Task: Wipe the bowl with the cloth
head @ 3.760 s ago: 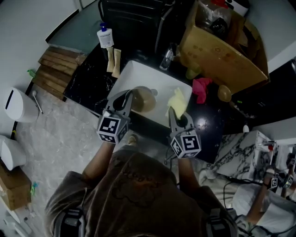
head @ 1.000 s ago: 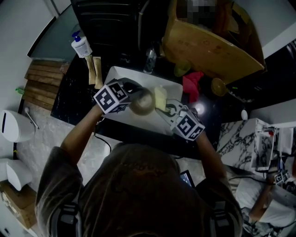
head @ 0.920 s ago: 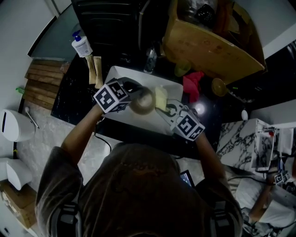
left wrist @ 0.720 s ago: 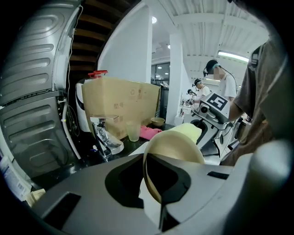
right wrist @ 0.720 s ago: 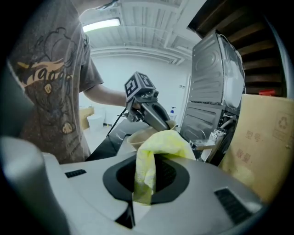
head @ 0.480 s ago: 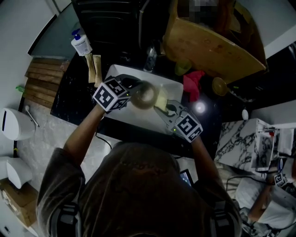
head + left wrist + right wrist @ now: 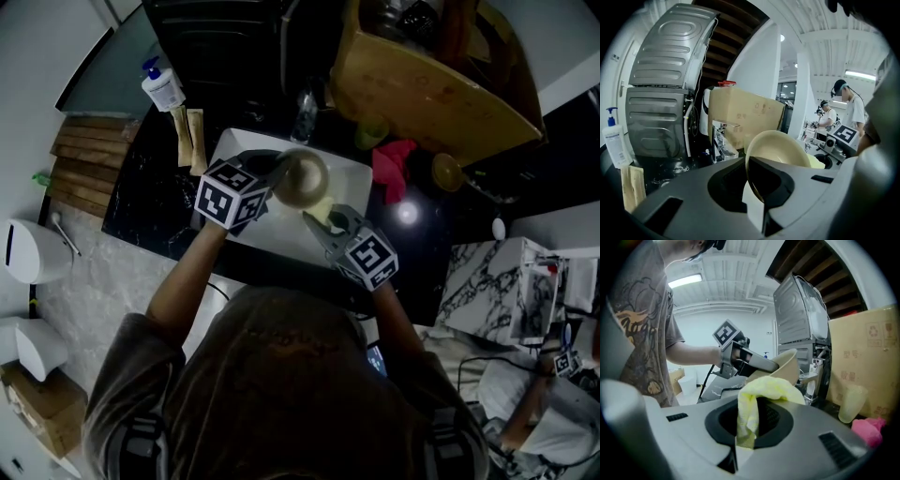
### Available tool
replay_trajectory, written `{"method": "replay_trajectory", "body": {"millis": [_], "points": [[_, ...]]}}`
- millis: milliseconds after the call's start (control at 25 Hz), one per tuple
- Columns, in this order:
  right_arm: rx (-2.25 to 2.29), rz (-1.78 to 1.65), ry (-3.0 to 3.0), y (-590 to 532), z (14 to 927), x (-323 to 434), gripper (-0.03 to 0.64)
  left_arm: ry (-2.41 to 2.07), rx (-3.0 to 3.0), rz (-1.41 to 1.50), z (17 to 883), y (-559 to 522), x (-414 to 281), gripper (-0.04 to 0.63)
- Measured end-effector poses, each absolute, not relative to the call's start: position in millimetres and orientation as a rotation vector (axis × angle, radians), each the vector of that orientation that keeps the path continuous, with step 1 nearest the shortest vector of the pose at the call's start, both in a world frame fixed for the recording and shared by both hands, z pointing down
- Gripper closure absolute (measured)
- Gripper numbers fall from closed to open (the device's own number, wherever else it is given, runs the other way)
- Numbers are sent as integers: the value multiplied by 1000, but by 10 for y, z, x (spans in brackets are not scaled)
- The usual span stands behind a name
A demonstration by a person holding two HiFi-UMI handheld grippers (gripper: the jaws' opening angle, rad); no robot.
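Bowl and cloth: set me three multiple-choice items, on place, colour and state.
1. Where is the bowl? A in the left claw; B on a shelf; C in a drawer.
2. Colour of the cloth? A blue; B yellow; C black.
3. The right claw is? A open; B shut on the bowl; C shut on the cloth.
A: the jaws pinch its rim. B: plainly yellow in the right gripper view. C: its jaws pinch the cloth.
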State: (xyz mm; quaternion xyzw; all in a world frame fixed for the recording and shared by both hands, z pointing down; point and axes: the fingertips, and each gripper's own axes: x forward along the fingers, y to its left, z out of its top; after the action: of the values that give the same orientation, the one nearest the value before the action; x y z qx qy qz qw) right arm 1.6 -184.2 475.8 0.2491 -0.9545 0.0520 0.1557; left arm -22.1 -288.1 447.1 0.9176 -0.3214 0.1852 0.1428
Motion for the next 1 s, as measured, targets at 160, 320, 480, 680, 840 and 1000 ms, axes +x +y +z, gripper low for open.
{"method": "replay_trajectory", "body": {"millis": [160,320,480,680,840,1000], "points": [[751,193,-2735,-1869,4831,-12,595,-949,2609,493,4484,-2893,-230,583],[782,223,-2741,-1915,4873,-85,595,-973,2573,448,4499,-2907,-242,583],[797,241,-2735,-1955,4940,-156,595,-975,2556,422,4495,-2909,-242,583],[810,262,-2713,-1997,5033,-220,595,-962,2540,419,4523,-2877,-233,583],[827,275,-2714,-2048,5059,-244,595,-938,2535,402,4519,-2833,-201,583],[841,286,-2718,-2110,5071,-256,595,-916,2531,390,4511,-2801,-173,583]]}}
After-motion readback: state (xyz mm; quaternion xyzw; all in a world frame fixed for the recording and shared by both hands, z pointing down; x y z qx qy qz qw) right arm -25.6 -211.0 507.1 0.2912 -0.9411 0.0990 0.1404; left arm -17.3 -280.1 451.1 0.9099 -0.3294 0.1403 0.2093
